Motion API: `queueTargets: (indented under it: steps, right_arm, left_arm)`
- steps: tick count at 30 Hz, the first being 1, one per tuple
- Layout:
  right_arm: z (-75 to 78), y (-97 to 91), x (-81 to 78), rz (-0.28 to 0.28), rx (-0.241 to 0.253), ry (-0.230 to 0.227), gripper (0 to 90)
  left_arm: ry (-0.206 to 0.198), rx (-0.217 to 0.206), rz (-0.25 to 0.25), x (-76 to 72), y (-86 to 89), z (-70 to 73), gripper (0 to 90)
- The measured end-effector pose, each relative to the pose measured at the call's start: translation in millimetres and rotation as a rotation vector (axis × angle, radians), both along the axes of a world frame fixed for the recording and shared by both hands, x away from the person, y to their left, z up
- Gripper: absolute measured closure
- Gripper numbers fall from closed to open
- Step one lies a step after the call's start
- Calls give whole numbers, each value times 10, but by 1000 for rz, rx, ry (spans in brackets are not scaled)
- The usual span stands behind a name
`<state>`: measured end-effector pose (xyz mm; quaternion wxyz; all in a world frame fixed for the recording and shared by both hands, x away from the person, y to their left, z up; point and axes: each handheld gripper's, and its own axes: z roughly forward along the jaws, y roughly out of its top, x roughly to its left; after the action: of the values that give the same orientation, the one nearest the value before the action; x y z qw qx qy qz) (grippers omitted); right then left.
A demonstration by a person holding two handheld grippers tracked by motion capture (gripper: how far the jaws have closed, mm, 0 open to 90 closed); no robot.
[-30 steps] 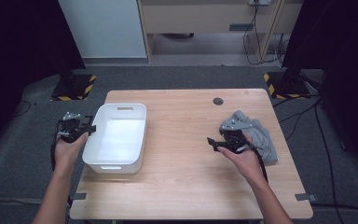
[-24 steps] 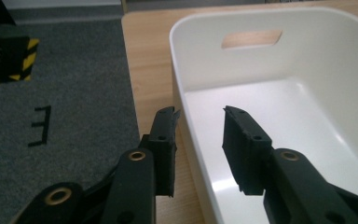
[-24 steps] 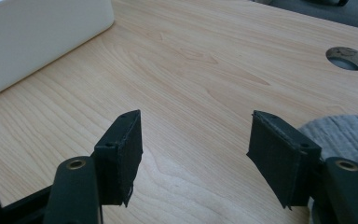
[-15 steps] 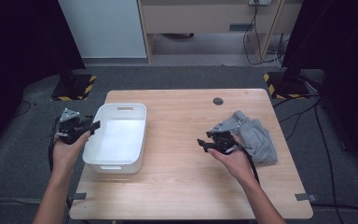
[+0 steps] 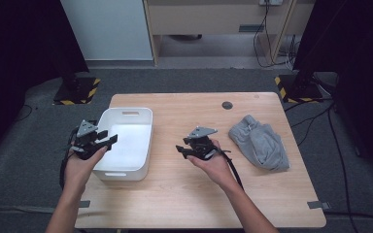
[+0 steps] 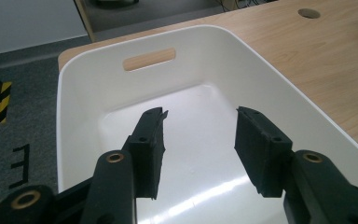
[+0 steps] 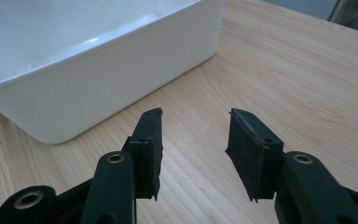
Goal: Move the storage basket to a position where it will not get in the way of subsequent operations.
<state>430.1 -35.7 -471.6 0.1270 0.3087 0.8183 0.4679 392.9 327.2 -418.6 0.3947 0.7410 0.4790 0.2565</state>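
Observation:
An empty white bin (image 5: 126,114) stands on the left part of the wooden table (image 5: 184,194). My left gripper (image 5: 108,141) hovers at the bin's left rim and points into it. Its jaws have just been opening and stand open with nothing between them; in the left gripper view the left gripper (image 6: 200,114) looks down at the bin floor (image 6: 200,154). My right gripper (image 5: 180,149) is over the bare table middle, pointing left at the bin wall (image 7: 98,88). The right gripper (image 7: 195,114) has just been closing but is still open and empty. A crumpled grey garment (image 5: 260,143) lies at the right.
A dark round hole (image 5: 227,105) sits near the table's far edge. Bare wood lies between the bin and the garment. Grey carpet surrounds the table, with black stands on yellow-black bases (image 5: 77,92) behind it.
My right hand has moved left, away from the grey garment to the table's middle, and its jaws have narrowed. My left hand has shifted right toward the bin, and its jaws have spread.

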Motion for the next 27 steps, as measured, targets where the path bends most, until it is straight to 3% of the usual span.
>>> queueTargets:
  steps: [10, 18, 21, 27]
  right_arm:
    - [-68, 139, -35, 21, -6, 8, 558]
    - [-77, 37, -43, 12, -29, 7, 568]
    - [-74, -16, -30, -4, -32, 9, 571]
    - [-62, -106, -22, -18, -27, 9, 570]
  left_arm:
    - [22, -7, -69, -84, -295, -5, 511]
    - [75, -26, -103, 67, -626, 4, 505]
    - [81, 3, -102, 140, -726, 13, 506]
    - [120, 10, -87, 317, -847, -24, 514]
